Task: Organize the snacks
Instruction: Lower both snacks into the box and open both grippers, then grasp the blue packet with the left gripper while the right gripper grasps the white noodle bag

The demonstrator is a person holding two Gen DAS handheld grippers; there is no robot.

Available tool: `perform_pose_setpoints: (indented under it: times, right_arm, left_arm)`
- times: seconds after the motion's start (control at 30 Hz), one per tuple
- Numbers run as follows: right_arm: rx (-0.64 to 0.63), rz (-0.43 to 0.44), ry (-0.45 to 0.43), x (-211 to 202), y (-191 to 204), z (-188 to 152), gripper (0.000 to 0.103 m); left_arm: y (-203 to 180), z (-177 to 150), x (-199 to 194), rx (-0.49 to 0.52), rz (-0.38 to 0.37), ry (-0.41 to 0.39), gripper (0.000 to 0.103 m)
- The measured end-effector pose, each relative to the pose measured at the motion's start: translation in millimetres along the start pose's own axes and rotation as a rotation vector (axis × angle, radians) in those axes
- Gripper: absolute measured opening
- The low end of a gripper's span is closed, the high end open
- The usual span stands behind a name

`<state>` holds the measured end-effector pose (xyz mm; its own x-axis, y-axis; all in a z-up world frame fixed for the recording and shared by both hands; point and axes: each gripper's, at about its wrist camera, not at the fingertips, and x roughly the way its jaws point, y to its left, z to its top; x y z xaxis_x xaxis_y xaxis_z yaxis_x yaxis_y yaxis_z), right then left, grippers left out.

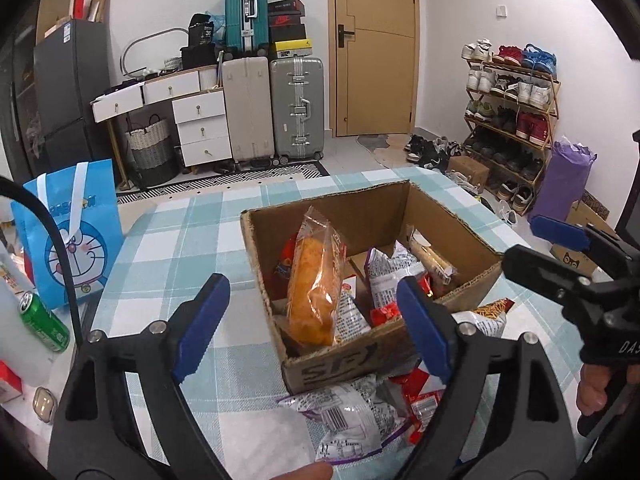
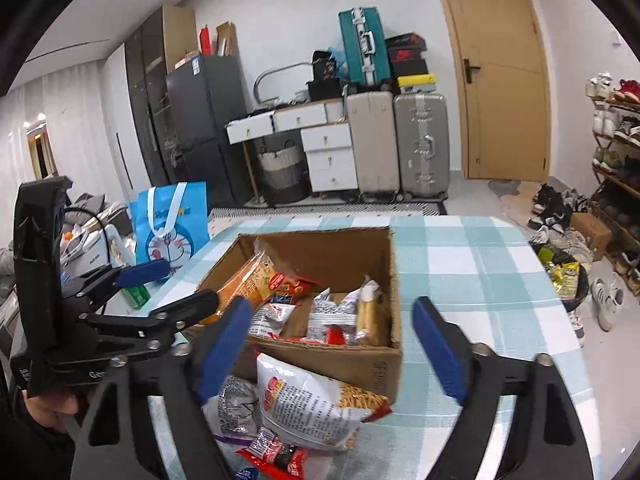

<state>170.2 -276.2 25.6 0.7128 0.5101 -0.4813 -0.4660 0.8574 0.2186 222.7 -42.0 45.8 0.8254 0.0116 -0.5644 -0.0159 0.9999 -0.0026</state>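
An open cardboard box (image 1: 360, 208) (image 2: 384, 364) stands on the checked tablecloth and holds several snack packs. Among them a clear pack of orange snacks (image 1: 314, 292) leans upright at the box's near left. My left gripper (image 1: 310, 284) hovers open over the box's near corner, its blue pads apart on either side of that pack and not touching it. My right gripper (image 2: 332, 304) is open too, above the box's near wall. Loose packs lie in front of the box: a white and orange bag (image 2: 312, 404), a silver packet (image 1: 348, 416) and red packets (image 1: 420, 400).
A blue cartoon gift bag (image 1: 76, 236) and a green can (image 1: 44, 316) stand at the table's left edge. The tablecloth (image 2: 480, 280) runs bare to the right of the box. Behind the table are suitcases (image 1: 296, 108), white drawers and a shoe rack (image 1: 512, 112).
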Motion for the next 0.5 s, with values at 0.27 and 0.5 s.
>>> perform_pose_setpoints:
  times: [0.27, 0.5]
  right_arm:
    - [0.015, -0.009, 0.024, -18.8, -5.9, -15.5, 0.103]
    - [-0.013, 0.006, 0.061, -30.2, -0.4, -37.4, 0.103]
  left_arm:
    - [9.3, -21.1, -32.9, -0.033, 0.003, 0.000, 0.102]
    - [8.6, -43.8, -61.4, -0.027, 0.004, 0.008, 0.102]
